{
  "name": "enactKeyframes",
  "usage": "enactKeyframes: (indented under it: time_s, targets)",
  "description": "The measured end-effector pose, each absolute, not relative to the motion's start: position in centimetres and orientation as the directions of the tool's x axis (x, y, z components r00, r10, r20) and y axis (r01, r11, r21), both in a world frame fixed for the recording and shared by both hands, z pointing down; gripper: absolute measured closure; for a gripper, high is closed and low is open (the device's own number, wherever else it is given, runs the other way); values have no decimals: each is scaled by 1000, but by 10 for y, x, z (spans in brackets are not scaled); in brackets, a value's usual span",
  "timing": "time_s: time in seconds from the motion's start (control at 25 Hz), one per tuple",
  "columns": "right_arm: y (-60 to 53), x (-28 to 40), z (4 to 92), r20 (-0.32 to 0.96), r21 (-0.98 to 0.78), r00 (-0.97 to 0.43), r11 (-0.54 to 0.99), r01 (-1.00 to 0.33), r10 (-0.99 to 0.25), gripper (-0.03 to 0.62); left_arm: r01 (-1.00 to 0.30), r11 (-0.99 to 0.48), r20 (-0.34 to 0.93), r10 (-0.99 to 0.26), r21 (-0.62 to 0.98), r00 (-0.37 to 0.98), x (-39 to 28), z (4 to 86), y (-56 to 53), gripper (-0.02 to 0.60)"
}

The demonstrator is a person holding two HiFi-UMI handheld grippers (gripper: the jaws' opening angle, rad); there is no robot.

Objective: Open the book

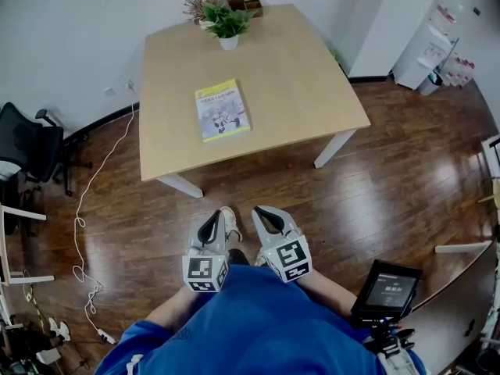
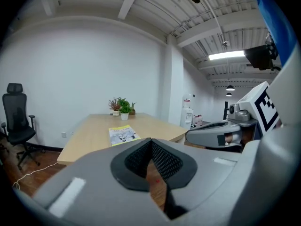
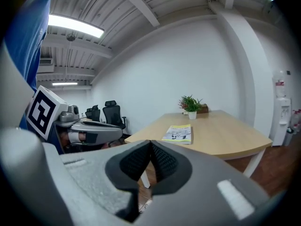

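Both sets of fingers are sitting pressed together with nothing in them. The grey left gripper (image 2: 151,144) and the grey right gripper (image 3: 150,146) are each showing their black ribbed pads meeting at the tip. In the head view they're hanging at lower centre, tucked in by the person's blue sleeves and well apart from the tabletop.

The thin yellow-and-white softcover book (image 1: 222,110) is lying flat and closed on the light wooden tabletop (image 1: 305,84), left of centre and near the front edge. I'm guessing it's going to feel light and floppy with a slick cover, more magazine than hardback. So I'm thinking pinch just the top cover at a free corner, with the other gripper pinning the book so it isn't sliding. I can't tell which edge is the spine.

A small green plant in a white pot (image 1: 226,30) is standing at the far edge, top centre. The dark glossy wood floor (image 1: 375,194) is running all round, with a black office chair (image 1: 27,143) at left and a white cable (image 1: 80,225) trailing below it.
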State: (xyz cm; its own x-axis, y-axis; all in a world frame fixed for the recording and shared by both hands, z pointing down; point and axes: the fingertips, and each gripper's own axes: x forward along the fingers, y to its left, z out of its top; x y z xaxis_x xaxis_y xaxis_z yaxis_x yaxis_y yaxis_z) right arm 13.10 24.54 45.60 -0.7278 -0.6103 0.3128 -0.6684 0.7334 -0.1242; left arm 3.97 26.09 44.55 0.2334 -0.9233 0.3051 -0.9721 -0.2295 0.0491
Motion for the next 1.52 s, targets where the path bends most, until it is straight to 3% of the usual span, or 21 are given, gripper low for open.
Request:
enactKeyframes:
  time_s: [1.12, 1.52]
  targets:
    - [9, 7, 486, 437, -157, -597, 596, -788, -673, 591, -926, -350, 337, -863, 140, 377, -93, 472, 17, 575]
    - [-33, 34, 509, 494, -174, -538, 529, -831, -683, 591, -914, -375, 377, -833, 153, 405, -82, 487, -21, 575]
